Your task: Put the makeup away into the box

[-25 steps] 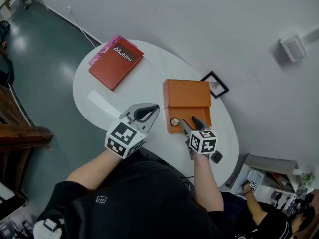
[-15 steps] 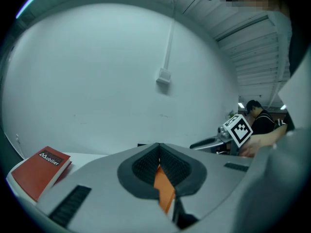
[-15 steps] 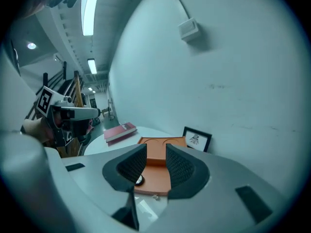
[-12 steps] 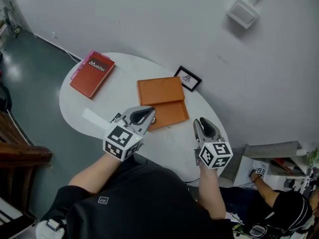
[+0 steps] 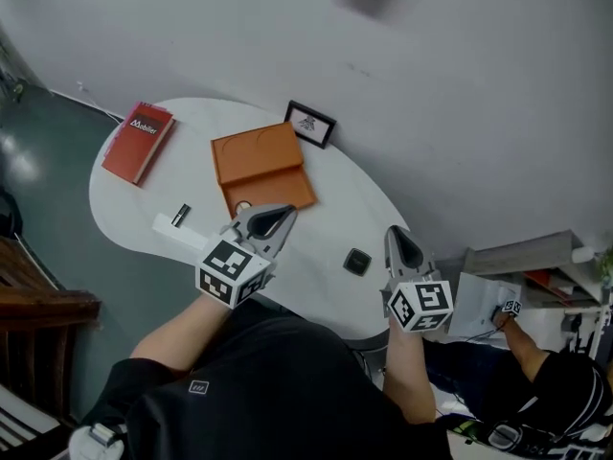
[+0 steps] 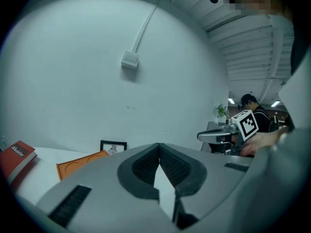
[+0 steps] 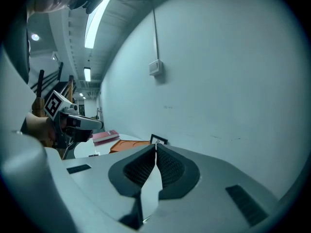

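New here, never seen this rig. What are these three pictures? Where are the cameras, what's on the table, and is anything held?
There is no robot. A person holds the left hand-held gripper and the right hand-held gripper; the marker cubes are part of them. The head view comes from a camera on the person's head, looking down. The two gripper views come from cameras riding on each tool, looking along its jaws. On the white table lie an orange box, a red book, a framed picture and a small black square case. Both sets of jaws are shut on nothing; the right ones have just been closing.
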